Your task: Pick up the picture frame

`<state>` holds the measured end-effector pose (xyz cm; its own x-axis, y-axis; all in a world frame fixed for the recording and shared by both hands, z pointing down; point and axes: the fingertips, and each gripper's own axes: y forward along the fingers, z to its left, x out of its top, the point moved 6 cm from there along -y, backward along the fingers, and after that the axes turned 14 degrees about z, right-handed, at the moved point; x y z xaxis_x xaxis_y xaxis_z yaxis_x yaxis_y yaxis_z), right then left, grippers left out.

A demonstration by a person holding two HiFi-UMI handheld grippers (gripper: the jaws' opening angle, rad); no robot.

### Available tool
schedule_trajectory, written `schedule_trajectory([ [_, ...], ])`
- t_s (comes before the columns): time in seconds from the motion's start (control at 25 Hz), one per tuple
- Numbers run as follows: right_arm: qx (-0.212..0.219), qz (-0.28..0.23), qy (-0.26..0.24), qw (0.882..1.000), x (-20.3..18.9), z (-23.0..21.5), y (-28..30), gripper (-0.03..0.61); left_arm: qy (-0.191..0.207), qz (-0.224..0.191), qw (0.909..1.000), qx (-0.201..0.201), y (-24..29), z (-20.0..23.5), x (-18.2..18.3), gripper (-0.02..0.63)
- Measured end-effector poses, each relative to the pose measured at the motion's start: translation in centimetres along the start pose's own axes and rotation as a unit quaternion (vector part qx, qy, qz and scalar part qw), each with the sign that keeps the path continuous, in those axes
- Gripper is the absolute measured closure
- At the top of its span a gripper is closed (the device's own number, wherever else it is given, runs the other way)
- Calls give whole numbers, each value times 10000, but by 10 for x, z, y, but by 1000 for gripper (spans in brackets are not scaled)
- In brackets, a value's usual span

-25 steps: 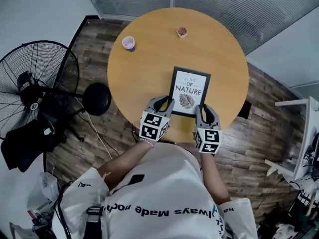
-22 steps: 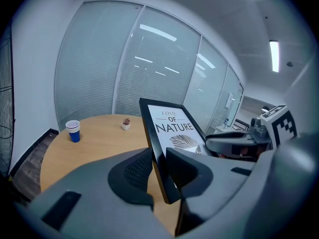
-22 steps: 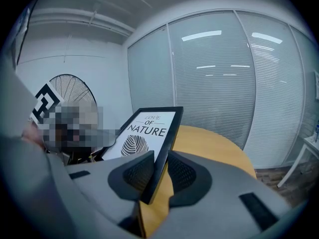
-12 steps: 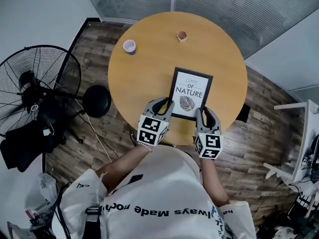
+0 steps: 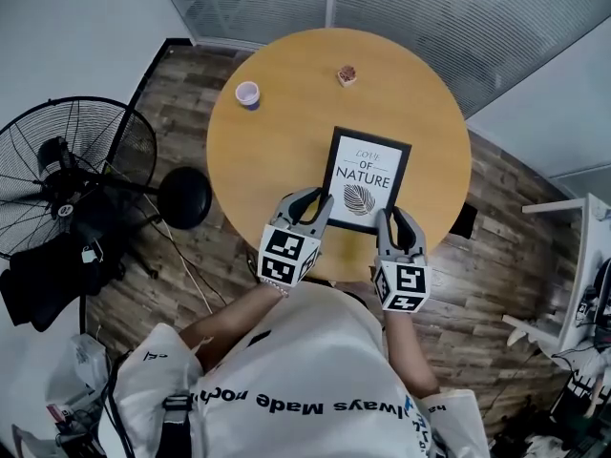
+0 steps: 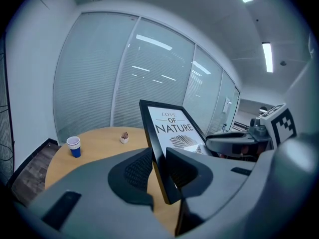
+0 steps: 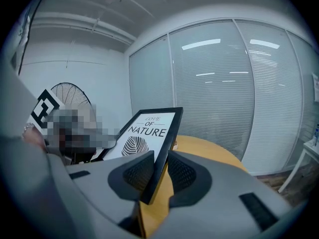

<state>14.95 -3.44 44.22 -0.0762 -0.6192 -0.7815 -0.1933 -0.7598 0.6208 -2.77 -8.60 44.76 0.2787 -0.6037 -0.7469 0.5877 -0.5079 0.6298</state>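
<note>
A black picture frame (image 5: 365,177) with a leaf print and lettering hangs above the round wooden table (image 5: 286,141), held by its two near corners. My left gripper (image 5: 316,208) is shut on the near left corner; in the left gripper view the frame's black edge (image 6: 158,148) runs between the pads. My right gripper (image 5: 388,222) is shut on the near right corner, and the frame (image 7: 152,141) rises tilted between its pads in the right gripper view. The frame's far end slopes up away from me.
A small blue paper cup (image 5: 247,94) and a tiny potted plant (image 5: 347,73) stand at the table's far side. A standing fan (image 5: 72,175) and a black round stool (image 5: 183,195) are on the floor to the left. Glass partitions with blinds (image 6: 124,83) lie beyond the table.
Both grippers have risen together with the frame, which now sits higher above the table and a little farther from its near edge in the head view.
</note>
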Motion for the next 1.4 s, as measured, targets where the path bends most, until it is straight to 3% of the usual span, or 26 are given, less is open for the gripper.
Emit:
schedule_trajectory([
  [1.4,48,-818,-159,9965,60,21,-70,482,29,-744,9972,-50,-71,-19,48,512],
])
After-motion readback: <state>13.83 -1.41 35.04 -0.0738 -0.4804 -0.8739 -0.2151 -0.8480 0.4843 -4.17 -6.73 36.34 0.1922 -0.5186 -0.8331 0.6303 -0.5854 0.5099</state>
